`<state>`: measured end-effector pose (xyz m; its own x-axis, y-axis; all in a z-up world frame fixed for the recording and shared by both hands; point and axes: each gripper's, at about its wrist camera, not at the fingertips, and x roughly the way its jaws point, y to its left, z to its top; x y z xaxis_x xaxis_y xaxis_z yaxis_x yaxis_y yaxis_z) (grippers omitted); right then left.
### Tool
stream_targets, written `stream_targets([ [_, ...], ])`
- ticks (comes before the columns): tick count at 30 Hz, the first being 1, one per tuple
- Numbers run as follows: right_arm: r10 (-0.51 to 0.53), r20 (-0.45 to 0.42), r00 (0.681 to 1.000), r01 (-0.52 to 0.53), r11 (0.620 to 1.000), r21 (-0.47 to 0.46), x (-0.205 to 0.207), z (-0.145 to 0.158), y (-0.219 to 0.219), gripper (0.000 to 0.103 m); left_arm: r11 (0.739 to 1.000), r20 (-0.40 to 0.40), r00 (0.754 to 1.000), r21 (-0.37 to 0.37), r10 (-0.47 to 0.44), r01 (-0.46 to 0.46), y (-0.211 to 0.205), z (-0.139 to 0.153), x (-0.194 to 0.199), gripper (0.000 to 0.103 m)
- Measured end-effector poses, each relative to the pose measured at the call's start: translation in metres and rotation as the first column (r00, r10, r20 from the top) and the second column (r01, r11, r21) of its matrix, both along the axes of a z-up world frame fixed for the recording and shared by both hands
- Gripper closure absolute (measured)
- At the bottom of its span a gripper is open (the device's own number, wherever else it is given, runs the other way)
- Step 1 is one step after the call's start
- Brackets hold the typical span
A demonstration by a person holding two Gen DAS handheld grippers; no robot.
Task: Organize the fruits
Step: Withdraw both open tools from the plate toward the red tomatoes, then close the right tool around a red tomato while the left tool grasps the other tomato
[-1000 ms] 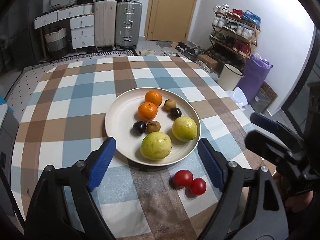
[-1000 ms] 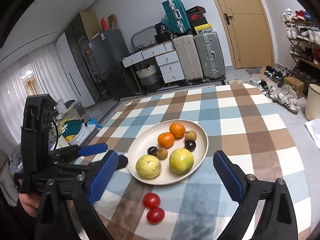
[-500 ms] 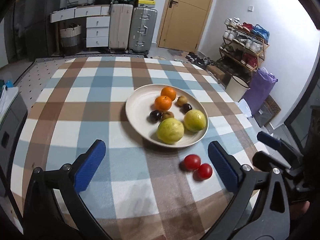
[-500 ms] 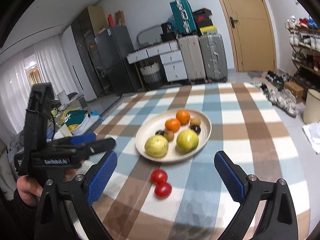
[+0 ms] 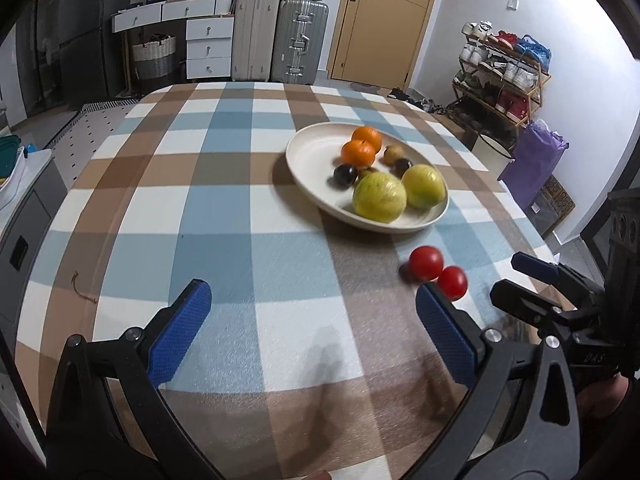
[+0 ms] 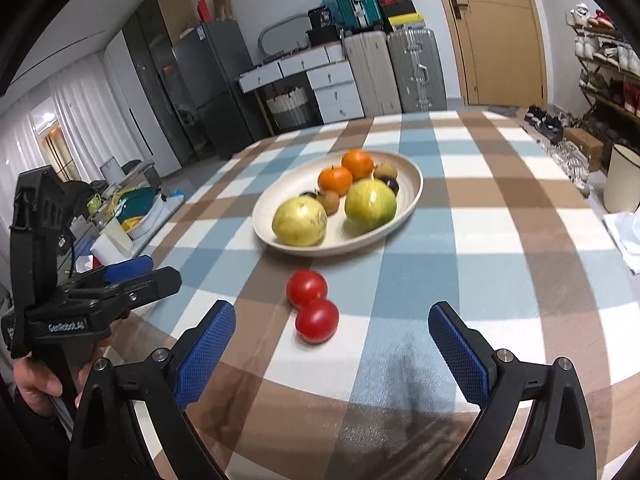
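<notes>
Suitcases (image 5: 280,36) — door (image 5: 384,20) — shoe rack (image 5: 504,72)

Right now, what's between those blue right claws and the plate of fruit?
Two red tomatoes, side by side on the checked cloth, lie between the open right gripper and the plate. The right wrist view shows it.

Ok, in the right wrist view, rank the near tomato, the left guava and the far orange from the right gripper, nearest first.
1. Near tomato, on the cloth just ahead of the right gripper.
2. Left guava, at the plate's front edge.
3. Far orange, at the plate's back.
</notes>
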<state>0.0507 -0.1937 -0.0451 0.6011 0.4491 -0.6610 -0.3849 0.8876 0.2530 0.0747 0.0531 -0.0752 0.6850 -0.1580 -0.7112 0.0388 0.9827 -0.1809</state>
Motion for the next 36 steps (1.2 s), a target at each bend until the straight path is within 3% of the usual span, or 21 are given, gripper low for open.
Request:
stream_targets([
  [7,0.034,-0.037,0.999,-0.035,0.998,-0.045,0.008,-0.013,0.011,0.006,0.999,-0.04,0.999,-0.047,0.008,-0.01,0.01,-0.019,0.009,0.001],
  [13,0.042,-0.082,0.996,-0.047,0.997,-0.061,0.015,-0.022,0.015,0.018,0.998,-0.076,0.997,-0.06,-0.002,-0.003,0.011,-0.028,0.015,0.001],
  [22,0.075,-0.131,0.989,-0.083,0.995,-0.06,0.024,-0.027,0.023,0.047,0.998,-0.102,0.995,-0.069,-0.017,0.01,0.008,-0.034,0.024,0.001],
  [24,0.072,-0.129,0.989,-0.082,0.994,-0.07,0.027,-0.028,0.024,0.055,0.997,-0.11,0.994,-0.073,-0.021,0.013,0.006,-0.035,0.028,0.001],
  [26,0.074,-0.13,0.989,-0.084,0.994,-0.069,0.028,-0.028,0.024,0.072,0.997,-0.115,0.993,-0.07,-0.025,0.017,0.003,-0.036,0.031,0.001],
  [29,0.08,-0.138,0.987,-0.09,0.994,-0.069,0.03,-0.029,0.025,0.073,0.997,-0.125,0.992,-0.068,-0.031,0.023,-0.001,-0.038,0.034,0.001],
  [36,0.066,-0.135,0.989,-0.061,0.997,0.04,0.034,-0.023,0.003,0.073,0.996,-0.144,0.987,-0.069,-0.072,0.062,-0.019,-0.04,0.046,0.001],
])
